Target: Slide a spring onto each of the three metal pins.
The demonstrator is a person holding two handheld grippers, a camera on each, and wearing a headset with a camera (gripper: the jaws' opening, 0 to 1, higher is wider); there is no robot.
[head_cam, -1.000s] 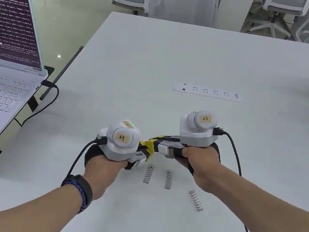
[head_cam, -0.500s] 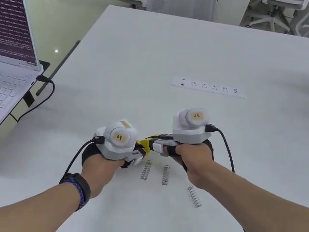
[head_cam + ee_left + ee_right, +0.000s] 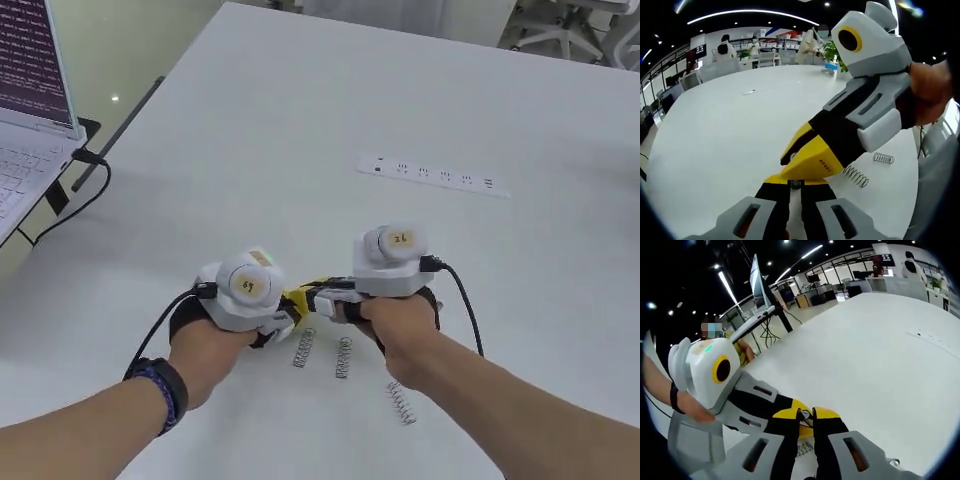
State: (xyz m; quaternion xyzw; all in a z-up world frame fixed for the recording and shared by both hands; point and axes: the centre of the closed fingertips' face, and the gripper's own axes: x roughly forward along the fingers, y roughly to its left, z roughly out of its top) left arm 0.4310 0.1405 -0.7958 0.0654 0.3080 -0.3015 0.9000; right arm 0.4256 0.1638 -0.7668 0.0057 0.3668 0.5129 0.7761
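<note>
Tabletop [image 3: 300,120], white, matt, broad: bare ahead and to the right, its left edge running past an open silver laptop [image 3: 20,120] with a black cable [image 3: 85,195]. Left gripper [image 3: 795,186], grey-and-white body, black jaws with yellow tips, and right gripper [image 3: 805,416] of like make: held tip to tip just above the surface, near the person, each pair of jaws pinched to a narrow slit. Metallic glint [image 3: 804,412] between the tips: too small to call a metal pin, so what is gripped, if anything, cannot be told. White power strip [image 3: 435,183], long and flat: well apart, beyond the grippers. Coil springs, bare steel, three [image 3: 303,348] [image 3: 343,357] [image 3: 401,402]: lying loose on the tabletop just on the person's side of the jaw tips, the third beside the right forearm. Progress, as judged: no spring threaded, all three fittings outstanding. Room: ample forward and rightward; tight beneath the wrists, where a lowered hand could roll a spring; left edge and laptop well clear.
</note>
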